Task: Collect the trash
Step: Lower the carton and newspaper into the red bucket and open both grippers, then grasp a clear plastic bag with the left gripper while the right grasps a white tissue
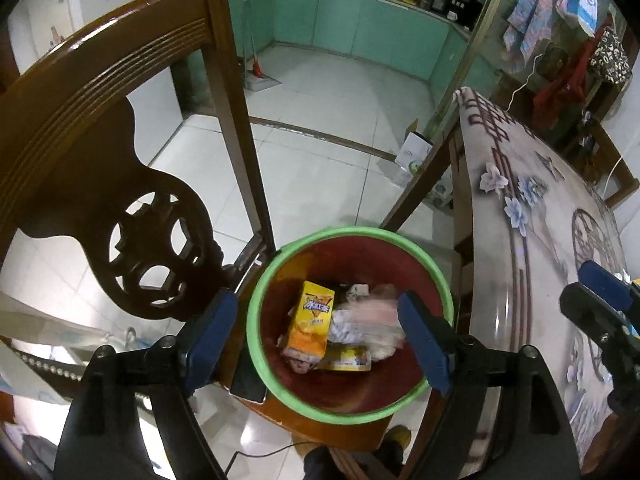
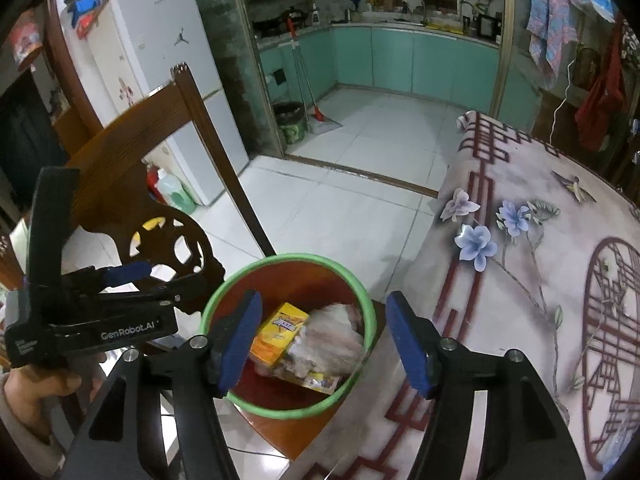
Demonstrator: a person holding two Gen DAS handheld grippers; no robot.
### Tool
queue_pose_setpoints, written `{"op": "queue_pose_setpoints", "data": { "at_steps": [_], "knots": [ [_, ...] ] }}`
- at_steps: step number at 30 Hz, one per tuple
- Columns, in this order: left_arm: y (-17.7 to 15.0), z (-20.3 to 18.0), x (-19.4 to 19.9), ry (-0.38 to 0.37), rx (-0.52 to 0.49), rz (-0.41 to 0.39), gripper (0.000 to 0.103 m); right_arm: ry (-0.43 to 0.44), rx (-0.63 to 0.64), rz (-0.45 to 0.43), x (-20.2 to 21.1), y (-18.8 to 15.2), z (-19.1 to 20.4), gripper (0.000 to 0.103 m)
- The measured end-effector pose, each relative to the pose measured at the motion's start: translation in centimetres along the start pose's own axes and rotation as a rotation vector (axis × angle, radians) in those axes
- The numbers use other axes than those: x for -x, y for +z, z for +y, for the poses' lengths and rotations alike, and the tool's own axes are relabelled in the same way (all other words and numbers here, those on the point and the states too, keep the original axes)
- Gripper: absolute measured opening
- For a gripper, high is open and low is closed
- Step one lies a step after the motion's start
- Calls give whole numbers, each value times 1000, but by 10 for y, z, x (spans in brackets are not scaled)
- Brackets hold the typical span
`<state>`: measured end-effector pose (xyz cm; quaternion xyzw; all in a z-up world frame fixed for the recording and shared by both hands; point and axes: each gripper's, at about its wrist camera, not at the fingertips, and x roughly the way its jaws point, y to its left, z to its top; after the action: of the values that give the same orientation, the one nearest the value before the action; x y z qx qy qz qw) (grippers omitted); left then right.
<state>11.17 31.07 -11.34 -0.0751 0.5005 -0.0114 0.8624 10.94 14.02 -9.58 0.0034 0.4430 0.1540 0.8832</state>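
Both the left claw (image 1: 320,332) and right claw (image 2: 324,338) hung open and empty above the bin (image 1: 264,344); perched near the chair seat's edge (image 2: 304,436), it could tip if bumped.

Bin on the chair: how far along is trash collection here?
Done: the green-rimmed bin already holds an orange carton, a yellow packet and a blurred pale wrapper. In hand: nothing; the left hand-held gripper and right hand-held gripper both hover open above the bin. Left: no loose trash shows on the visible stretch of floral tablecloth; the rest is out of view.
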Motion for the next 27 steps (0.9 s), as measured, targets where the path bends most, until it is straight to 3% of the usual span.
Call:
{"op": "queue_pose_setpoints", "data": {
  "at_steps": [5, 12, 16, 22, 27],
  "knots": [
    [-6, -15, 14, -22, -17, -29, 83, -24, -10, -34, 24, -7, -11, 64],
    [-27, -77, 26, -104, -125, -28, 83, -127, -48, 27, 76, -45, -70, 64],
    [-38, -125, 30, -162, -218, -18, 83, -246, -148, 46, 125, -78, -135, 64],
    [-62, -196, 36, -231, -301, 17, 83, -497, -256, 63, 208, -117, -261, 65],
    [-90, -262, 40, -238, -329, 41, 84, -555, -311, 30, 235, -128, -363, 65]
  ]
}}
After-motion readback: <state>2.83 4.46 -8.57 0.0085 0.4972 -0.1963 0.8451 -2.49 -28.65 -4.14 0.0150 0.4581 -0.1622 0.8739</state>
